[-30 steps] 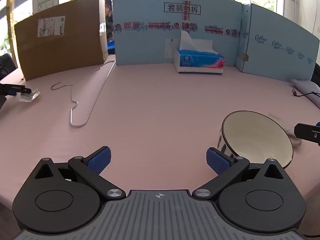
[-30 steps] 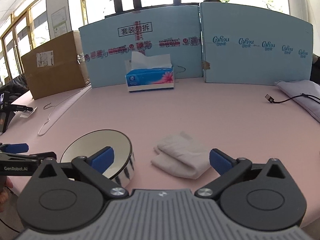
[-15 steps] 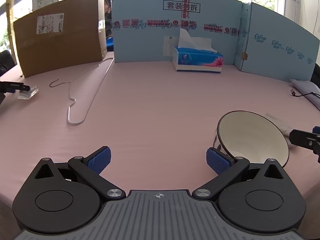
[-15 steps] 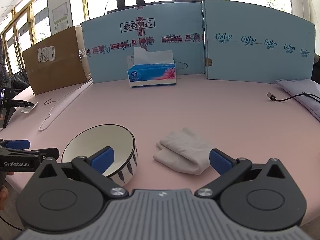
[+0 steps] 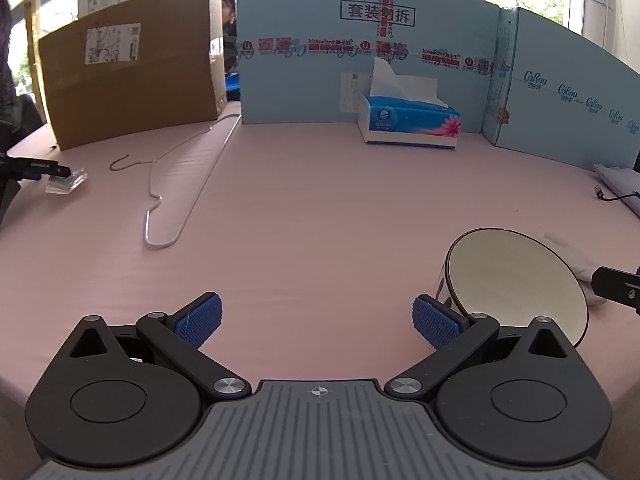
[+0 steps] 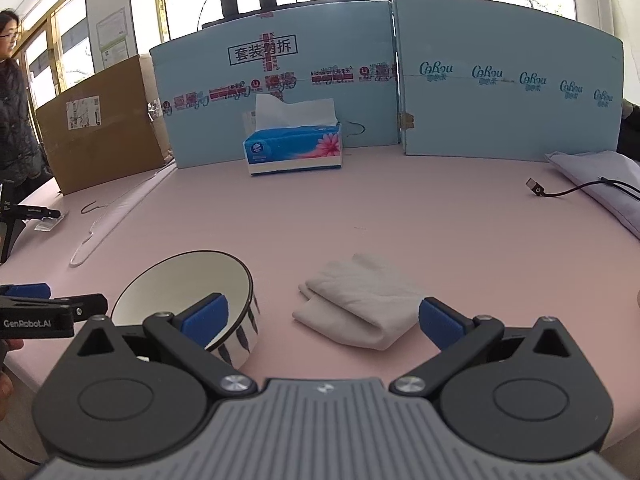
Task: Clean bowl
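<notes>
Pink cloth covers the table (image 6: pixel 400 216) beneath us; our left gripper (image 5: pixel 316 318) and right gripper (image 6: pixel 323 316) gape empty. The white striped bowl (image 6: pixel 188 292) sits near, left of a folded white rag (image 6: pixel 356 300); blue cardboard panels (image 6: pixel 500 88) stand far.

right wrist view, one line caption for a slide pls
Open right tongs hover above a folded cloth beside the bowl.

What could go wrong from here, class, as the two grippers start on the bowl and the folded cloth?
1. The bowl stands near the pink table's front edge; a careless nudge from the open left gripper might push it off.
2. The open right gripper is not centred on the folded cloth, so it may pinch only a corner.
3. The bowl's inside looks smooth, so it may slip when gripped.
</notes>
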{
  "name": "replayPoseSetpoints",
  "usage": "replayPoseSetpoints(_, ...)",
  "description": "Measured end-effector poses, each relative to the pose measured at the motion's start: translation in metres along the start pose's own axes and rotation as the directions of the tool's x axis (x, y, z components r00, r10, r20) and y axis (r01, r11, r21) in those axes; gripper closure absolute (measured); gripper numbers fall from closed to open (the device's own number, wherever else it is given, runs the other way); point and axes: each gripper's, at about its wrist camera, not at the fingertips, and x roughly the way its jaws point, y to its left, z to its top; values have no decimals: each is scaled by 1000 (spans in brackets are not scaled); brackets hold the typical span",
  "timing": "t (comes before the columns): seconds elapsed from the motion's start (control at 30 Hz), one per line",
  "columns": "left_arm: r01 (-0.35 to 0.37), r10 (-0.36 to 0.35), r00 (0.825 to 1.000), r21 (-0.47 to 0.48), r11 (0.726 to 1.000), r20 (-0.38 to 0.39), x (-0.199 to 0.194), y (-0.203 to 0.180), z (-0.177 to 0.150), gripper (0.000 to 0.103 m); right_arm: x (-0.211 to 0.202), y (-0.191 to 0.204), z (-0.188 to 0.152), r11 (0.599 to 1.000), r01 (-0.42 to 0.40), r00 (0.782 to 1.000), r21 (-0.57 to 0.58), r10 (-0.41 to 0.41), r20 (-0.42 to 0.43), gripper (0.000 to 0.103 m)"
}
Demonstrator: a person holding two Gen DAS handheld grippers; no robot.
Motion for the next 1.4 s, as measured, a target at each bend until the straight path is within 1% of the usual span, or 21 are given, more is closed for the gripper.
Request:
replayPoseSetpoints(0.63, 16, -16, 1000, -12, 1000, 2, -1, -1, 2, 0, 4, 0, 0, 1000, 6, 1000, -4, -6, -11, 0)
replayPoseSetpoints(0.87, 16, -16, 1000, -18, 1000, 19, -2, -1, 2, 0, 2, 1, -1, 1000, 9, 1000, -2, -9, -10, 0)
replayPoseSetpoints(1.07, 21, -21, 1000, -10, 1000, 18, -3, -4, 2, 0, 2, 0, -1, 1000, 9, 1000, 1, -9, -8, 0)
replayPoseSetpoints(1.23, 23, -22, 1000, -23, 999, 18, -3, -4, 3, 0, 3, -2, -1, 1000, 10, 1000, 5, -9, -10, 0)
replayPoseSetpoints(1.4, 37, -36, 999, -24, 999, 10, -2, -4, 4, 0, 4, -3, -1, 1000, 10, 1000, 8, -9, -13, 0)
